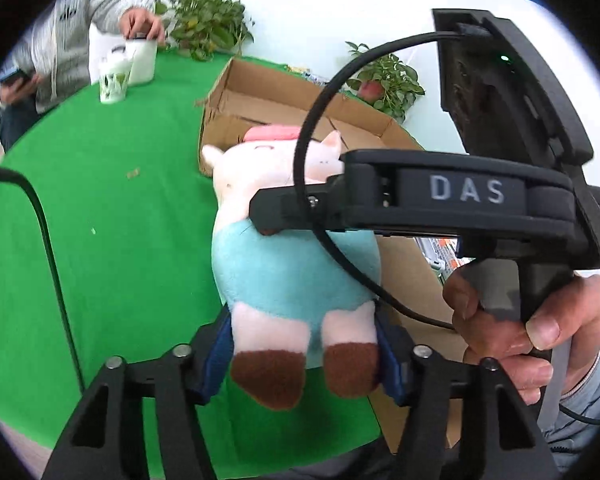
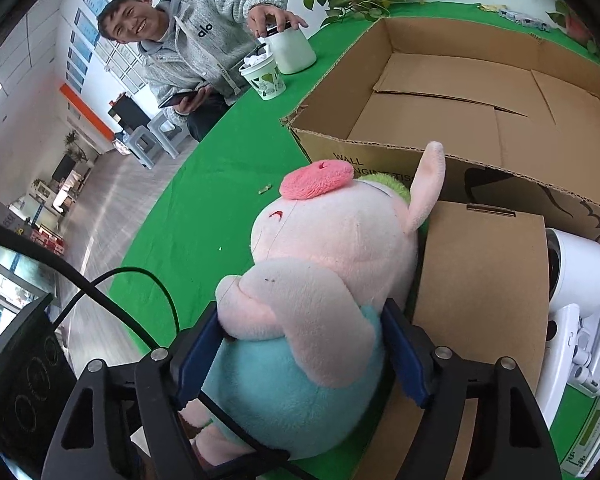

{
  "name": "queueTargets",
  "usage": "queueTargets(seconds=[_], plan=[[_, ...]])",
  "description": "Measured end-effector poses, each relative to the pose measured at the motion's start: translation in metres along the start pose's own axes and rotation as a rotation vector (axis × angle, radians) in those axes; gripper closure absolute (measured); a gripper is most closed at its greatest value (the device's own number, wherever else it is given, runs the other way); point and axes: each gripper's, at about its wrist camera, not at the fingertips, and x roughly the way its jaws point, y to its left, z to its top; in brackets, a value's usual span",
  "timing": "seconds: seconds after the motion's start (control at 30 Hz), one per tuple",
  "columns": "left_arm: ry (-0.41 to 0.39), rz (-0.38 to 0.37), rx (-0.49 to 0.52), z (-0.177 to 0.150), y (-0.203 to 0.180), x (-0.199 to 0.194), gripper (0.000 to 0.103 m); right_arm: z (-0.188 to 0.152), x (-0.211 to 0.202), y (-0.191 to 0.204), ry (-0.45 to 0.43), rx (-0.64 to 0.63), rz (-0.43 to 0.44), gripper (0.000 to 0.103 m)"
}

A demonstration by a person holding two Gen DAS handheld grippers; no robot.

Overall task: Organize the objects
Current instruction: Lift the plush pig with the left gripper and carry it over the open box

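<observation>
While both hand-held grippers [image 1: 304,354] [image 2: 300,356] clamp the plush pig [image 2: 320,280], "DAS" marks the right one and "WALL" the cardboard box [image 2: 380,160].

Black gripper [image 1: 304,356], blue pads [image 1: 389,364], "DAS" marking [image 1: 466,191].

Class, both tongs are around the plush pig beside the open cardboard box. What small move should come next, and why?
Probably lift the plush pig a little and carry it over the rim of the cardboard box. The left tongs bracket its legs, the right tongs its body, and the box stands open and looks empty.
</observation>
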Motion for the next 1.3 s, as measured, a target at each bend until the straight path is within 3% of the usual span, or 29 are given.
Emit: queueTargets(seconds=[0.23, 0.47, 0.73, 0.9, 1.03, 1.2, 1.3], plan=[[-0.1, 0.094, 0.07, 0.018, -0.015, -0.03, 0.049, 0.009, -0.022, 0.022, -0.088, -0.031, 0.052, 0.031], [-0.225, 0.134, 0.209, 0.084, -0.04, -0.046, 0.049, 0.051, -0.083, 0.043, -0.269, -0.105, 0.065, 0.032], [-0.316, 0.111, 0.325, 0.153, -0.09, -0.05, 0.049, 0.116, -0.158, 0.031, -0.427, -0.135, 0.028, 0.032], [-0.347, 0.112, 0.348, 0.188, -0.108, -0.049, 0.049, 0.16, -0.195, 0.023, -0.458, -0.152, 0.018, 0.032], [-0.35, 0.13, 0.362, 0.199, -0.118, -0.052, 0.049, 0.19, -0.215, 0.014, -0.465, -0.146, 0.041, 0.032], [-0.298, 0.15, 0.35, 0.218, -0.103, -0.03, 0.049, 0.226, -0.214, -0.005, -0.445, -0.117, 0.069, 0.032], [-0.263, 0.153, 0.323, 0.218, -0.09, -0.012, 0.049, 0.253, -0.184, -0.01, -0.415, -0.105, 0.077, 0.032]])
